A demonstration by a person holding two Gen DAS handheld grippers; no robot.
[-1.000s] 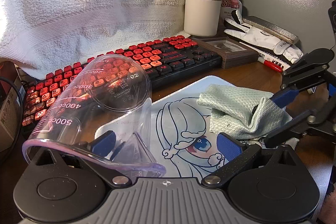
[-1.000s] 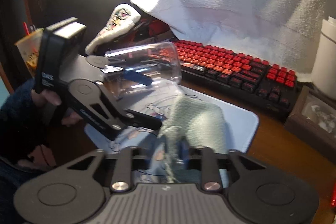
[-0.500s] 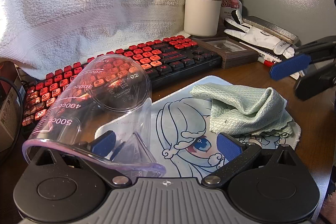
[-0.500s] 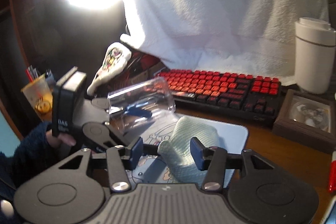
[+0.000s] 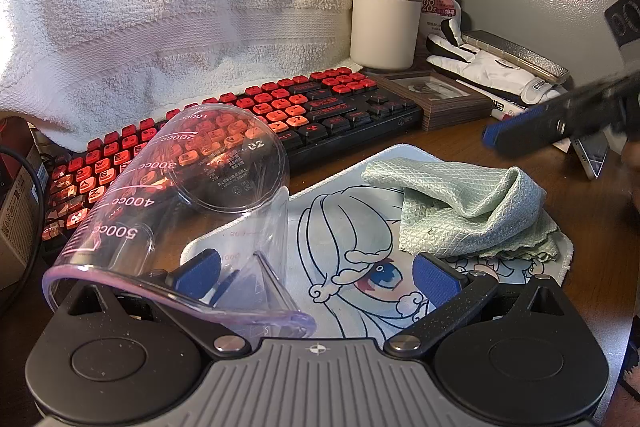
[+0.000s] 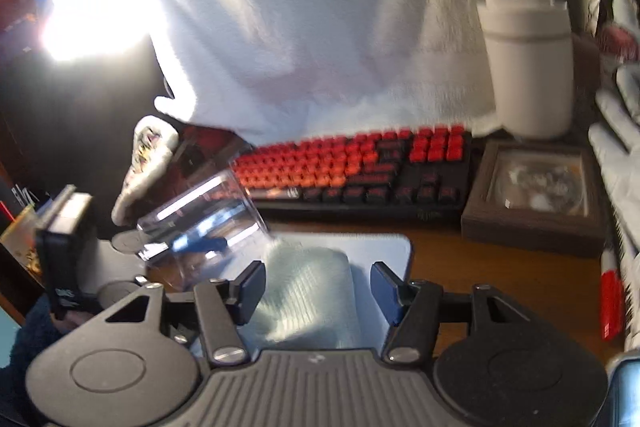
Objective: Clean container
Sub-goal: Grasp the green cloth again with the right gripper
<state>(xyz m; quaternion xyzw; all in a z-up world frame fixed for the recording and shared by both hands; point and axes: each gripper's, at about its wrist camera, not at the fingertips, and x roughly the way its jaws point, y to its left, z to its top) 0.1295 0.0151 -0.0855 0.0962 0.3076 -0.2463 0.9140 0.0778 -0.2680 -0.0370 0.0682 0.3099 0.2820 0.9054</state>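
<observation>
Left wrist view: the illustrated fabric mat (image 5: 320, 239) anchors everything. Over its left edge the clear plastic measuring cup (image 5: 188, 187) lies tipped, one finger of the left gripper (image 5: 316, 275) hooked inside its rim, jaws spread wide, probably steadying it for wiping. On the mat's right, the crumpled waffle-weave cloth (image 5: 460, 211) rests loose; above it the right gripper (image 6: 318, 287) hangs with jaws apart.

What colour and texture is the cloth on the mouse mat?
Pale green cloth with a diamond waffle weave; clearest in the left wrist view.
</observation>
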